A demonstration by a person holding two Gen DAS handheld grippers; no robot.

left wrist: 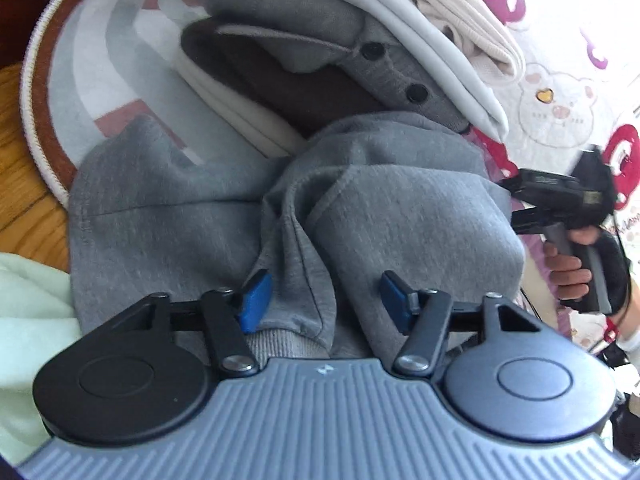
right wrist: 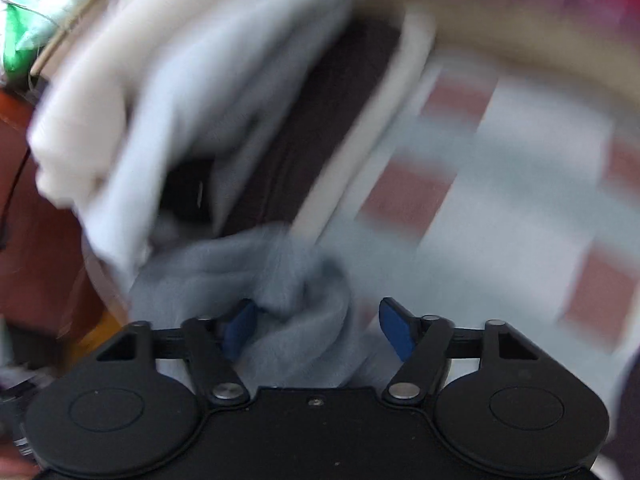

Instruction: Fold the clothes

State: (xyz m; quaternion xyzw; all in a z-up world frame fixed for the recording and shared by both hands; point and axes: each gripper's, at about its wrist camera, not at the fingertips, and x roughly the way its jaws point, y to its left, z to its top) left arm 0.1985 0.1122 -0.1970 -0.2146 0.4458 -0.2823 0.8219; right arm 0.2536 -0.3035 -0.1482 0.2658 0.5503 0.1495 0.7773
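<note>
Over grey garment point(left wrist: 192, 216): hand-held gripper point(left wrist: 324, 300) (agape)

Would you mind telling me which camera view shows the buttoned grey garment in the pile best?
The left wrist view: the buttoned grey garment is sharp, both dark buttons visible. The right wrist view is motion-blurred; its buttons cannot be made out.

My right view is smeared with motion blur: the pile point(right wrist: 192, 92) above the grey garment point(right wrist: 296, 280) shows no seams. In my left view my right tool point(left wrist: 516, 200) disappears behind that garment point(left wrist: 392, 208); its jaws are hidden.
</note>
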